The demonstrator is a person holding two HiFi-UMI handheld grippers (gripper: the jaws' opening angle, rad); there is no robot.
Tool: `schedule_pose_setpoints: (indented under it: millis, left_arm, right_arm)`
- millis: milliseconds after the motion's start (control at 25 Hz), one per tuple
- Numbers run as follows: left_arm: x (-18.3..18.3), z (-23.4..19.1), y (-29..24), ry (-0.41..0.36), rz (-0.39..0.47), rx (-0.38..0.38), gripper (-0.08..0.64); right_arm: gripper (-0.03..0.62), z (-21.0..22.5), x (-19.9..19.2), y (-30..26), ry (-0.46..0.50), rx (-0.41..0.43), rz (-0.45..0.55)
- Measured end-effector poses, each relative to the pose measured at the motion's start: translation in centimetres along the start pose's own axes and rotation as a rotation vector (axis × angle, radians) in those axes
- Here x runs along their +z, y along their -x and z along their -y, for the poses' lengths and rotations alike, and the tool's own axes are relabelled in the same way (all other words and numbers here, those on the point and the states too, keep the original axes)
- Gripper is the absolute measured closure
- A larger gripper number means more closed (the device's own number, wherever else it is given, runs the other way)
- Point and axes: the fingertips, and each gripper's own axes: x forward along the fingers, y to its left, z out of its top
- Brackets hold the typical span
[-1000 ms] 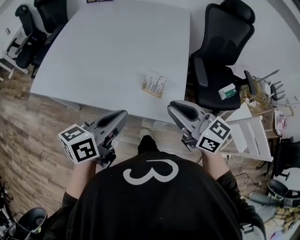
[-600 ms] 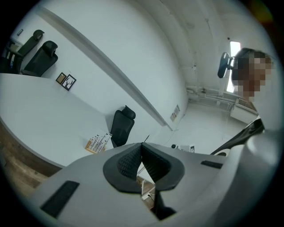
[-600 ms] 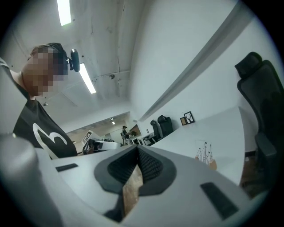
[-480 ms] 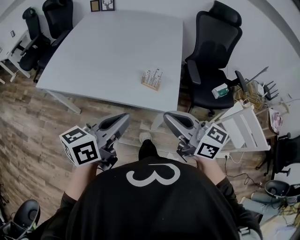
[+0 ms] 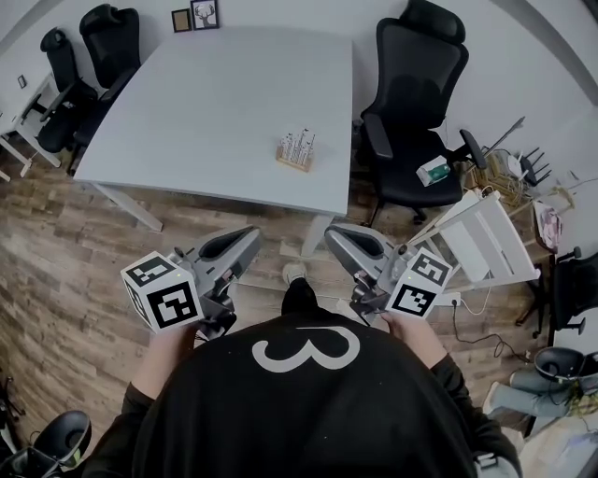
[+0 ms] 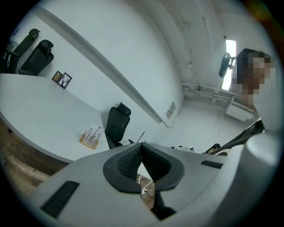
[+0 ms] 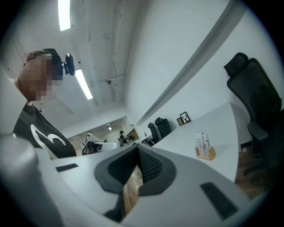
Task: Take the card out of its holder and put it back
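Currently left tongs [image 5: 249, 234] and right tongs [image 5: 333, 233] both closed, empty, well short of white printed card [image 5: 299, 145] in wooden holder [image 5: 292, 165] on pale grey counter [image 5: 187, 112].

Table [image 5: 215, 103]: one, white. Holder [image 5: 293, 164]: one, wooden, carrying one card [image 5: 297, 146]. Black office chairs at the table: three, namely the right-side chair [image 5: 411, 93] and, at the far left corner, the inner chair [image 5: 117, 33] and the outer chair [image 5: 54, 65]. Framed pictures: two, the smaller frame [image 5: 181, 20] and the larger frame [image 5: 206, 13]. Grippers: two, the left gripper [image 5: 249, 236] and the right gripper [image 5: 334, 234]. Marker cubes: two, the left cube [image 5: 161, 292] and the right cube [image 5: 419, 283]. Person [image 5: 308, 401]: one.
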Motion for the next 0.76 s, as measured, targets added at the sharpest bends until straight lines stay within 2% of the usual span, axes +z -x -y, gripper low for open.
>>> schedule_pose_setpoints:
  millis: [760]
  left_arm:
    - [-0.9,0.2,1.2,0.026,-0.003,-0.013,0.546]
  right_arm:
    - [0.584,-1.2,-0.7,-0.1,0.018,-0.035,-0.02]
